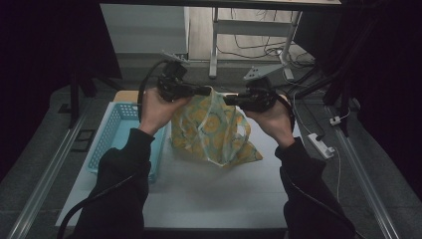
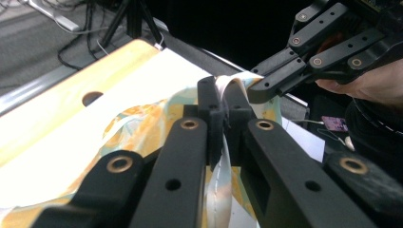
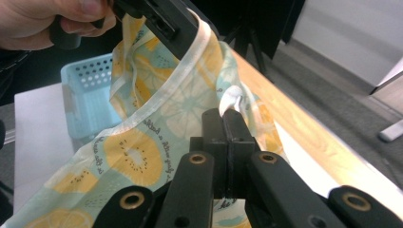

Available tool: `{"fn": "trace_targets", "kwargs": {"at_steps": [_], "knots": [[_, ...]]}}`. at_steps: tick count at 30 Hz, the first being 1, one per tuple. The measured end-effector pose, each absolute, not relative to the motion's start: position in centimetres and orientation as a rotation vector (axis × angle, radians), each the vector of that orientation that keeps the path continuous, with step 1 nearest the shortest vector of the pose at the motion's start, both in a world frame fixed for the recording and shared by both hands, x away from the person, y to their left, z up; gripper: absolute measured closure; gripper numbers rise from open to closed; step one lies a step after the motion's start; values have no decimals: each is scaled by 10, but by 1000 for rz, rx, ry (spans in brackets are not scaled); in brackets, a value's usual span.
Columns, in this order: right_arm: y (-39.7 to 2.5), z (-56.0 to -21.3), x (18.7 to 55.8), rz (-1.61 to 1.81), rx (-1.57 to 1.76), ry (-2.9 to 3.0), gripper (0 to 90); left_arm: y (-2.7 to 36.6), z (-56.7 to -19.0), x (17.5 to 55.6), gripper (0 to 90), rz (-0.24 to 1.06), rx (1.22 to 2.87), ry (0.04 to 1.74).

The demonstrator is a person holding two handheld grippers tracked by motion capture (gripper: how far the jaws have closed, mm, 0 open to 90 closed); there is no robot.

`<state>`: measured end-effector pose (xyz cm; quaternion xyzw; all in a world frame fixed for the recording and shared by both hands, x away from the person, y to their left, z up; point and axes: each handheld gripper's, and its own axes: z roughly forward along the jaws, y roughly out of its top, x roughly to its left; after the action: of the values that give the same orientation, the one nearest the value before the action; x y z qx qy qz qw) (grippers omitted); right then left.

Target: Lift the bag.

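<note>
Hanging between two grippers above the table (image 1: 209, 194): one citrus-print fabric bag (image 1: 214, 132).

The bag is held up by its pale-edged rim, its lower corner resting on the white tabletop just right of the blue perforated basket (image 1: 117, 137). The left gripper (image 1: 201, 91) is seen in the high view pinching the rim's left side; in its own view its jaws are pressed together on a white strip of hem, with the other gripper's tips touching the cloth just beyond. The right gripper (image 1: 230, 99) is clamped likewise on a bunched fold of rim, as its own view records. The lemon-slice pattern and printed lettering are legible in the right gripper view; the wooden table edge with a round hole (image 2: 92, 98) is shown in the left gripper view.
</note>
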<state>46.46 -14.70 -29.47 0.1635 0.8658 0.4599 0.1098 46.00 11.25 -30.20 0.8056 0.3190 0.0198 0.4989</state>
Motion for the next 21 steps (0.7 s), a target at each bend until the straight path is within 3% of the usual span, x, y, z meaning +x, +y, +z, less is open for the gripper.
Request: {"fn": "trace_targets", "kwargs": {"at_steps": [21], "knots": [[-141, -369, 476, 1303, 567, 2654, 893, 101, -385, 468, 857, 29, 2072, 839]]}}
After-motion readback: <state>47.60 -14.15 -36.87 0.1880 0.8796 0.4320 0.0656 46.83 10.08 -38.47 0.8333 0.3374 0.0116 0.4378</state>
